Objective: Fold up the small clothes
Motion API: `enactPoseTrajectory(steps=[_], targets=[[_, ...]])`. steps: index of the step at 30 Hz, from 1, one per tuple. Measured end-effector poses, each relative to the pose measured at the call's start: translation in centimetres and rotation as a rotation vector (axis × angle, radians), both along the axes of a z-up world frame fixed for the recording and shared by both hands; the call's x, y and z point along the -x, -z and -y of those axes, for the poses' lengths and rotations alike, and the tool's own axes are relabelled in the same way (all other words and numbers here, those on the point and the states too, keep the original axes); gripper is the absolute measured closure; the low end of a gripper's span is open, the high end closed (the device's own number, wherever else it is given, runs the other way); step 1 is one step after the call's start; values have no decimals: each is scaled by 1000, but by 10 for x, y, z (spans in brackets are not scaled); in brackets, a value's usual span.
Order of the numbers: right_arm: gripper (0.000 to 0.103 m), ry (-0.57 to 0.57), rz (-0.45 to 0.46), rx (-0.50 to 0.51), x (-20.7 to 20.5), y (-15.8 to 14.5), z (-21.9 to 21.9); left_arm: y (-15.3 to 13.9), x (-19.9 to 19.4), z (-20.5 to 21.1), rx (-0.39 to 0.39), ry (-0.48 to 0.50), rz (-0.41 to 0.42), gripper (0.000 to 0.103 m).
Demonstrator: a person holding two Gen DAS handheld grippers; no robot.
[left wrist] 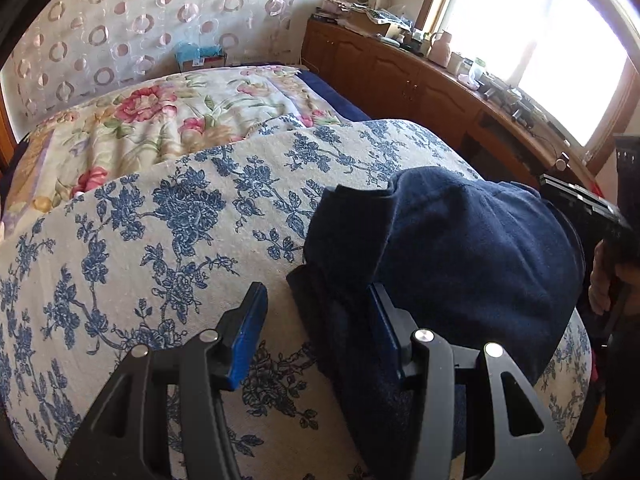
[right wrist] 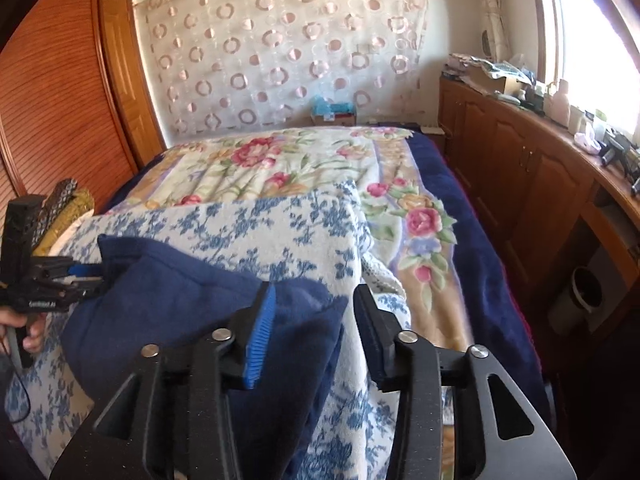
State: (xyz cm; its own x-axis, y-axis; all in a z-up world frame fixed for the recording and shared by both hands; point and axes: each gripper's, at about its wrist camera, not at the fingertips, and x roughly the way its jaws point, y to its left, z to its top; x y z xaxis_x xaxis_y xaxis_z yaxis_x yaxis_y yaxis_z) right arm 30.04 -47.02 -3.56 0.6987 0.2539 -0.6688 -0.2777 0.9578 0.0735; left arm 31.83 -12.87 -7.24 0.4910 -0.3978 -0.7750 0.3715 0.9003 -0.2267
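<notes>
Two grippers work on one dark blue garment [left wrist: 460, 248], which lies bunched on the blue-flowered blanket [left wrist: 140, 240] at the near end of the bed. Starting from the left side: the left gripper [left wrist: 316, 328] stands wide open and holds nothing. Its left finger is over bare blanket, and its right finger seems to rest against the left edge of the garment, so this edge falls between the two fingers. From this gripper the cloth spreads to the right and away, with a raised hump in the middle. Moving to the right, the right gripper [right wrist: 312, 332] is also wide open and empty. The right end of the garment [right wrist: 192, 312] lies around its left finger and partly in the gap; the right finger is over the blanket. So the long axis of the garment seems to run from one gripper to the other, and each gripper is near its own end.

I judge that the next move is to close on both ends, and for this each gripper needs the edge well between its fingers. Behind the blanket lies a quilt with pink flowers [right wrist: 280, 160]. On the far right a wooden cabinet [right wrist: 520, 168] stands along the window, well apart from the work. Nothing stands in the way, but the blanket below could be pinched together with the cloth.
</notes>
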Motion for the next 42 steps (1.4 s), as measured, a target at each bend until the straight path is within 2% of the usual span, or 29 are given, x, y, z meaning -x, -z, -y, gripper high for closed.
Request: enactPoseTrajectory(steps=[2,8,11,20,22,24,25,26,27,29,30,33,37,42], targets=[[47,-7,-8,-3,6,2,-2,0,-1,1,4,1,-2,53],[37,-20,-44,15,9,15,-11,0,-2,2,2,4,4,53],[37,-20,-122,-3,-3,34,-10,0,-2,2,-3,5,7,53],[38,-54,-200,-105,-10,45,-5,0,-3,2,9,11,5,54],[39,-73,-208,-97,-12,44,-6,0,-3,3,25,23,-3,63],[52,-98,-226,-127,-13,45,-6,-1,-3,4,32,30,-6,71],[53,-101,-229,-134,-14,45,-7,-1,-2,5,27,31,-4,73],[57,-110,-229,-130,-13,45,-9,-2,-1,6,24,31,-1,79],[68,-125,-238,-142,-13,45,-11,-4,0,6,23,31,3,87],[71,-116,-233,-134,-11,44,-15,-9,7,9,9,42,24,94],[76,-116,-223,-125,-9,43,-17,-11,10,11,1,48,35,95],[82,-105,-179,-81,0,38,-24,-27,27,13,1,62,91,96],[86,-77,-114,-91,10,27,-24,-56,50,6,53,67,158,96],[87,-84,-15,-103,28,-3,-35,-88,79,-7,83,54,240,96]])
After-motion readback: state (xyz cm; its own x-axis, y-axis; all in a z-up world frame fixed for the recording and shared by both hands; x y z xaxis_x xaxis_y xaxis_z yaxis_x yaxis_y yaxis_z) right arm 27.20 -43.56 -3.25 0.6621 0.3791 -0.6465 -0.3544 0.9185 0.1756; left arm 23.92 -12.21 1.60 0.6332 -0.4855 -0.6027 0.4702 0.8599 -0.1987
